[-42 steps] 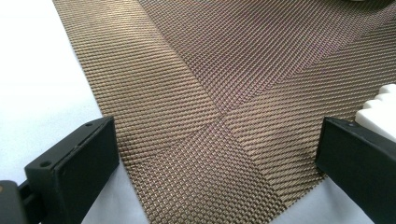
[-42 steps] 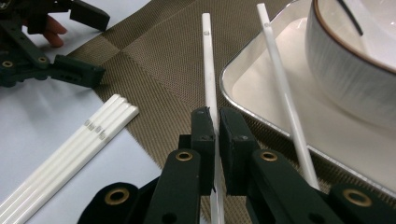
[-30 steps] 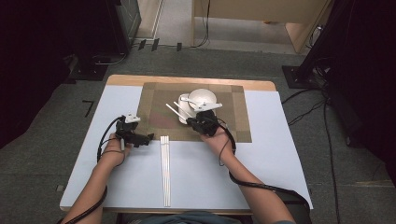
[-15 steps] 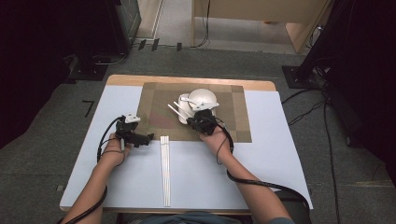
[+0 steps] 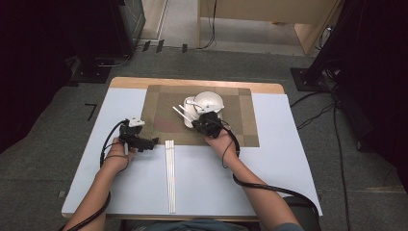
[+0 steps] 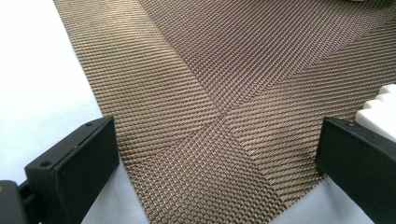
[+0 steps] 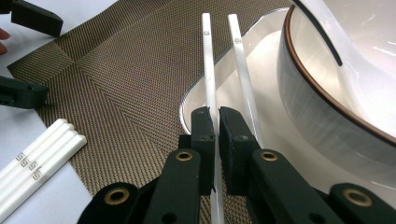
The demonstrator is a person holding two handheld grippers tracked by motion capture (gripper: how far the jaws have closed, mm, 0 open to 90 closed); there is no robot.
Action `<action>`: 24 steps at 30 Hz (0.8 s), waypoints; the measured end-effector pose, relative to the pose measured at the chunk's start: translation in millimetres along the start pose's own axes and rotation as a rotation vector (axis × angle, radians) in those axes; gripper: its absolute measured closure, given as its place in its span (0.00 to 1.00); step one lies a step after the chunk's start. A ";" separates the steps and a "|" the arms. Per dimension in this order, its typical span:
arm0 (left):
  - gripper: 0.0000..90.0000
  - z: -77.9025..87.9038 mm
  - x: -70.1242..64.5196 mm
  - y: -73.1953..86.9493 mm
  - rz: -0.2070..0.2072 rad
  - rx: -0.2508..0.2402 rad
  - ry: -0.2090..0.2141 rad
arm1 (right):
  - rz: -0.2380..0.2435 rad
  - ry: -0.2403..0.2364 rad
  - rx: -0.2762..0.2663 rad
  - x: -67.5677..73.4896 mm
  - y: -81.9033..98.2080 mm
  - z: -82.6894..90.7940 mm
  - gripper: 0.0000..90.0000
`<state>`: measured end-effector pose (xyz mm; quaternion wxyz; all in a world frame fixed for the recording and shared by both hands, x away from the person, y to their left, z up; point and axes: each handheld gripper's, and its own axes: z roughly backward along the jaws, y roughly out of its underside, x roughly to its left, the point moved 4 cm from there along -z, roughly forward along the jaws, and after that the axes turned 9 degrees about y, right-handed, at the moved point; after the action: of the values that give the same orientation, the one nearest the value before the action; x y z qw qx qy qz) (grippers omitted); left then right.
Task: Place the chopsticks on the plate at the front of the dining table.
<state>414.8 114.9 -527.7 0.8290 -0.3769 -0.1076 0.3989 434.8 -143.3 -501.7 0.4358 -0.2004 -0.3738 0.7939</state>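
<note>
Chopstick [image 7: 208,70] is pinched in your right tool [image 7: 217,122], jaws clamped narrow on its shaft; its far end lies over the rim of the shallow white dish [image 7: 261,121] on the placemat [image 7: 121,93], with a second chopstick [image 7: 243,65] just beside it, lying across the same rim. Judging by the pose, you're setting the stick onto the dish: keep it parallel to its neighbour, lower until it rests on the rim, then open slowly so it doesn't roll or flick off. Grip sits toward the near part of the shaft, so the far end can swing; don't twist the wrist. Left tool [image 5: 141,141] is idle at the near left corner of the placemat, jaws wide with nothing between them, only weave below. Containers: the dish holds a white bowl [image 7: 345,79] with a dark rim line, tilted on its side toward the dish's far side; I can't tell what's inside it. Dish floor otherwise looks bare under the sticks. More white chopsticks [image 5: 170,173] lie bundled on the counter [image 5: 269,178], just off the placemat's near edge, between your hands.
</note>
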 end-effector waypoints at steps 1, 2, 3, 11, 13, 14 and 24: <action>0.00 0.0 0.0 0.0 0.000 0.000 0.000 | -0.002 -0.001 0.001 0.3 -0.2 -0.3 0.96; 0.00 0.0 0.0 0.0 0.000 0.000 0.000 | -0.002 -0.001 0.001 0.3 -0.2 -0.3 0.96; 0.00 0.0 0.0 0.0 0.000 0.001 0.000 | -0.002 -0.002 0.001 0.5 -0.3 -0.9 0.95; 0.00 0.0 0.0 0.0 0.000 0.000 0.000 | 0.012 0.008 0.006 0.0 1.4 -2.9 0.95; 0.00 0.0 0.0 0.0 0.000 0.001 0.000 | 0.015 0.012 0.006 -0.7 1.5 -3.3 0.95; 0.00 0.0 0.0 0.0 0.000 0.000 0.000 | 0.015 0.013 0.006 -1.1 1.4 -3.2 0.95; 0.00 0.0 0.0 0.0 0.000 0.000 0.000 | 0.010 0.028 0.003 -4.5 0.6 -4.3 0.95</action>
<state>414.8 114.8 -527.7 0.8291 -0.3768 -0.1076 0.3989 439.7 -145.4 -504.9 0.4374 -0.2126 -0.3656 0.7936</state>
